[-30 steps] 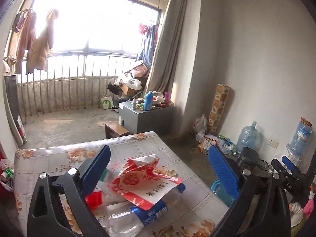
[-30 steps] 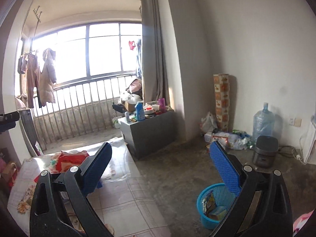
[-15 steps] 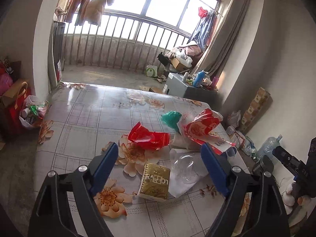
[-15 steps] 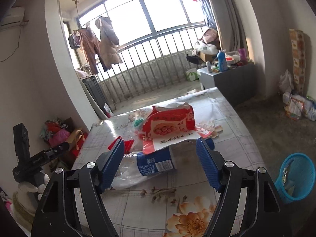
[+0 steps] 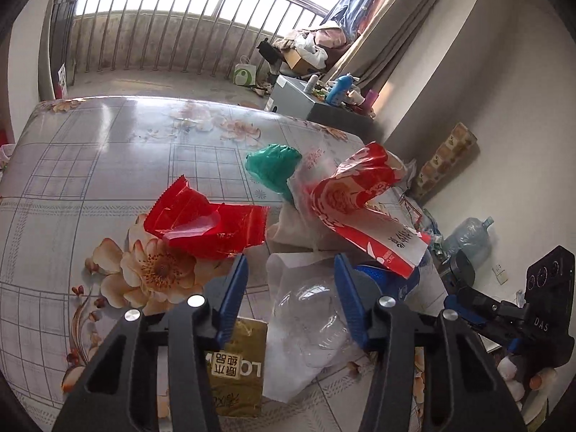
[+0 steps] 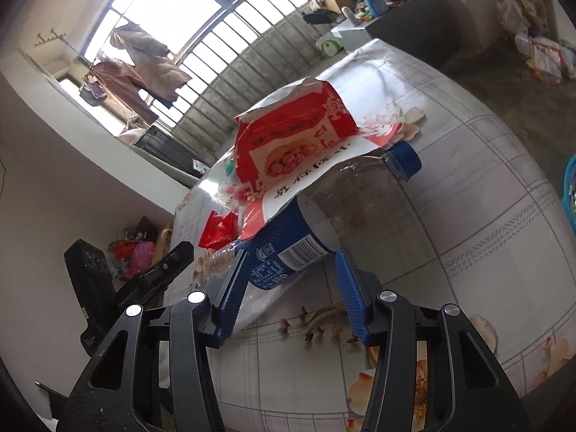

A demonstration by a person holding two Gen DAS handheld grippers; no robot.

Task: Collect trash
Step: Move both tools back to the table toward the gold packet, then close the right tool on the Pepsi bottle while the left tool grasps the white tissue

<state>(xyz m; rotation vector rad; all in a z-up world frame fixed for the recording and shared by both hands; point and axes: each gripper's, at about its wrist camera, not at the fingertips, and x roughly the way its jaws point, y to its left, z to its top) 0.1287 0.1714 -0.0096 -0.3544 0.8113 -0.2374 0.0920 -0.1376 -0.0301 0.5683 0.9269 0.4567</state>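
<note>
Trash lies on a floral-print table (image 5: 108, 151). My left gripper (image 5: 291, 270) is open, its fingers on either side of the base of a clear plastic bottle (image 5: 313, 309) on a white sheet. A red wrapper (image 5: 205, 223), a green bag (image 5: 273, 165), a red-and-white snack bag (image 5: 356, 198) and a gold box (image 5: 237, 374) lie around it. My right gripper (image 6: 291, 262) is open around the bottle's blue label (image 6: 288, 248); the snack bag (image 6: 298, 144) lies over the bottle (image 6: 345, 201).
A blue basket (image 6: 570, 194) stands on the floor right of the table. A grey cabinet (image 5: 316, 104) with bottles, a water jug (image 5: 468, 234) and a patterned box (image 5: 446, 158) stand by the wall. Husks (image 6: 320, 320) lie on the table.
Both grippers have dropped down to the table and closed in on the trash pile. Their jaws are now narrower, one at each end of the clear bottle.
</note>
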